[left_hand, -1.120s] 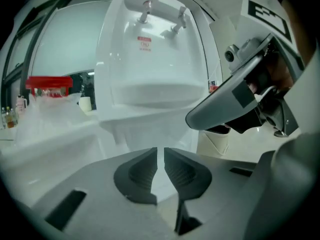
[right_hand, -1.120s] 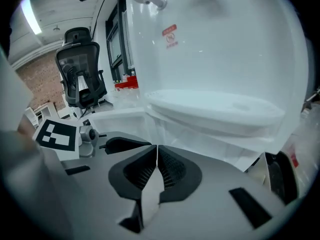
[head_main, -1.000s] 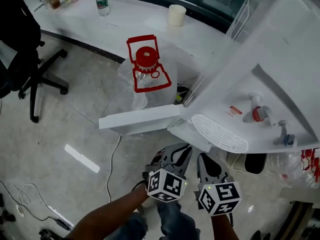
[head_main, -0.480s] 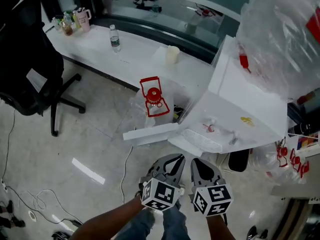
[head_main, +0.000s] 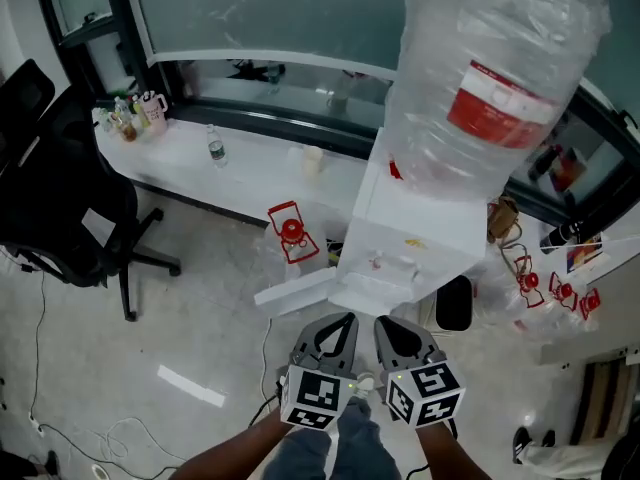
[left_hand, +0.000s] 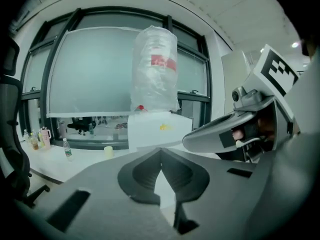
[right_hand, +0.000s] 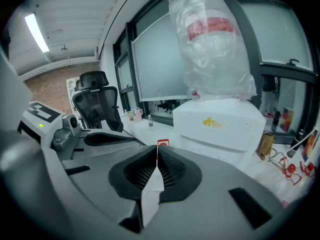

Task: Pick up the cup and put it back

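A small cream cup [head_main: 313, 160] stands on the long white counter [head_main: 250, 173] under the window, far ahead of both grippers; it also shows as a small cup [left_hand: 108, 151] in the left gripper view. My left gripper [head_main: 336, 328] is low at the bottom centre, its jaws closing the last bit until the tips meet, with nothing between them [left_hand: 160, 155]. My right gripper [head_main: 390, 330] is right beside it, shut and empty, its jaws touching [right_hand: 157, 153]. Both point toward the white water dispenser [head_main: 405, 243].
A large clear water jug [head_main: 490, 88] sits on top of the dispenser. A red-handled bottle holder [head_main: 291, 233] stands on the floor by the counter. A black office chair [head_main: 65, 203] is at the left. A water bottle [head_main: 214, 149] and several small containers [head_main: 135, 118] stand on the counter.
The head view has lifted and drawn back, so the window, the jug and the chair have come into view. Both grippers have stayed side by side at the bottom.
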`<state>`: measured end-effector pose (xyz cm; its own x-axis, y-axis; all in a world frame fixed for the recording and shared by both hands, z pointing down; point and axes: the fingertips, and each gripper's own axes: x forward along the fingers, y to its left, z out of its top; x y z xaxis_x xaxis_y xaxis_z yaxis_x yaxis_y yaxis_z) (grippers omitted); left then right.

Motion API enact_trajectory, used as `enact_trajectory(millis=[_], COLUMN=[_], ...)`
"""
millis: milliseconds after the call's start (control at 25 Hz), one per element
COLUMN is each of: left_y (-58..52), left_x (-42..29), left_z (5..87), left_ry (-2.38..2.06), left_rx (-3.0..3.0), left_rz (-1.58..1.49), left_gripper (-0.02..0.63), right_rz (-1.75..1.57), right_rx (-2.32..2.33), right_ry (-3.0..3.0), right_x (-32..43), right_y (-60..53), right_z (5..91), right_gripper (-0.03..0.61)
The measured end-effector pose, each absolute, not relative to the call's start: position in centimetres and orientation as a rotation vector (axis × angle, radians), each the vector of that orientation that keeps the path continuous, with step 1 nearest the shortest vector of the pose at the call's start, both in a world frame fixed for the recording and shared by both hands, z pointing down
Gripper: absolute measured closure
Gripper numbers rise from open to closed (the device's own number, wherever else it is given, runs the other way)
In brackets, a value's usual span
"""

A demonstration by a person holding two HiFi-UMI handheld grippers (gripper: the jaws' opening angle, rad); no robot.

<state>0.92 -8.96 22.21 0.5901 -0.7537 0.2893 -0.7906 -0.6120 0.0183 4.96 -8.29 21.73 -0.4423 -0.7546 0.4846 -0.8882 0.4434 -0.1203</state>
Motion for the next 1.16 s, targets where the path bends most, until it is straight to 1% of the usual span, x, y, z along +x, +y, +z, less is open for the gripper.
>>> enact_trajectory(millis=[120,280,480,720,1160], left_y=[-6.9,-4.2,-2.3,-1.6,-1.2], left_x=[1.2,1.5,1.4,0.3,0.2], left_z=[18.7,16.4,16.1,16.1,15.3], left_ry=[-1.316,-1.299,-1.299,-1.307,-1.296], left_rx=[2.667,2.639,2.606,2.565,2.579], left_rz=[0.353,0.333,0.383,0.391,0.383], left_gripper=[0.601,0.601,0.601,0.601,0.601], right_rz=[0.526,0.528,0.478,0.467,0.459], right_rx=[1.437,1.477,1.491,1.498,1.503], right_ry=[-2.367,-2.388,-2.379,-2.379,-2.379], right_x=[5.0,4.6,4.5,4.0,3.0], right_y=[-6.4,-4.0,-1.9,-0.7,-0.1], right_z=[18.6,15.7,14.2,13.7,13.2], right_gripper=[0.557,0.558,0.558,0.558,0.557])
